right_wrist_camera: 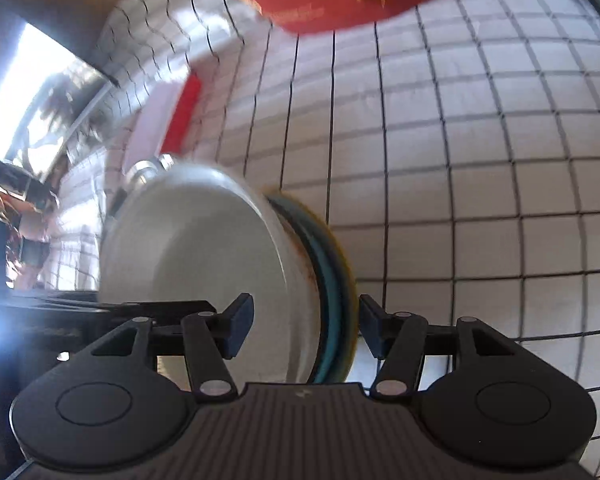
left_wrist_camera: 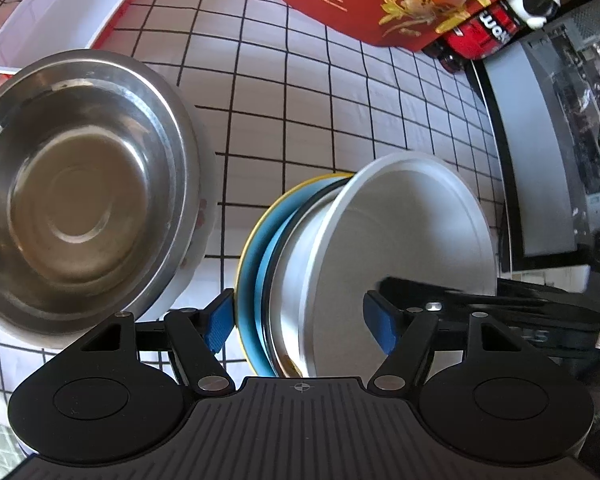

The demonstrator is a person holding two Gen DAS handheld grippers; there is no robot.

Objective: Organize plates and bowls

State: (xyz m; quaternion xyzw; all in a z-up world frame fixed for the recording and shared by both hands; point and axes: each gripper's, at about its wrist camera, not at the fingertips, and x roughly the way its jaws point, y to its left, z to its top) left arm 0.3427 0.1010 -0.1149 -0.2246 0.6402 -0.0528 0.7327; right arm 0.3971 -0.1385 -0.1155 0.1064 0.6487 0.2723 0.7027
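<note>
We judge plate stack point(left_wrist_camera: 340, 264) rigid, slick, breakable, standing on edge. Left gripper point(left_wrist_camera: 300, 320) half-open, straddling stack; contact unclear. Right gripper point(right_wrist_camera: 306, 330) likewise, unclamped. We'd pinch rims at 6 o'clock.

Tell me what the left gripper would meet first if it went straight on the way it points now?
Most likely the stack of dishes standing on edge between the left gripper fingers: the white plate with the blue plate behind it. Depth is unclear.
</note>
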